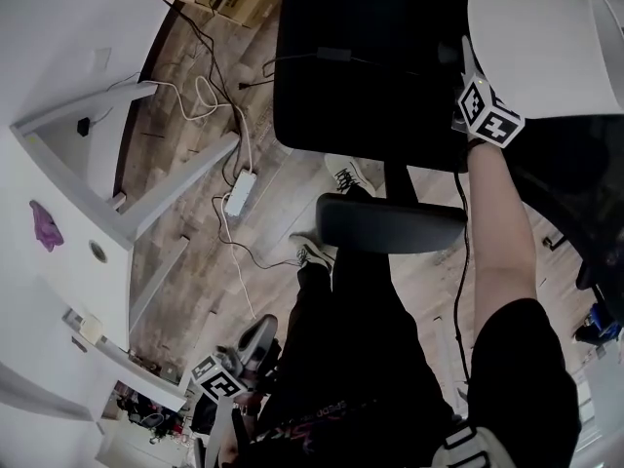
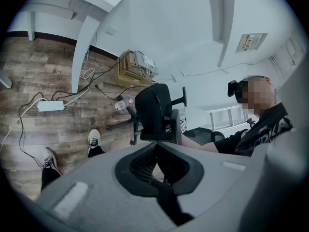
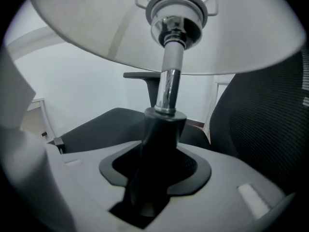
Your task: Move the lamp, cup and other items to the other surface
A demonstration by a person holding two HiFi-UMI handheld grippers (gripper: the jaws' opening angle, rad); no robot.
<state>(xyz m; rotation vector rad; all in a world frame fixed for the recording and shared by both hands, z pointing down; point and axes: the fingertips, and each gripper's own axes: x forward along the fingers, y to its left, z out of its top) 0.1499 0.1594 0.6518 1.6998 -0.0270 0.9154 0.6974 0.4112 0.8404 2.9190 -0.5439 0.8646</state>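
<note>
Office chair (image 1: pixel 370 57) blocks centre; desk (image 1: pixel 58 300) left; floor (image 1: pixel 278 178) between open.

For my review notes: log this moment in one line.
right tongs: shut on lamp | left tongs: shut, empty | lamp: by chair

The lamp (image 3: pixel 169 81) has a polished, mirror-bright metal stem and a smooth matt white shade; whether that is cloth or paper is hard to tell. The chair (image 3: pixel 260 129) back is black woven mesh. The floor (image 2: pixel 34 71) is matt, grained wood planks.
</note>
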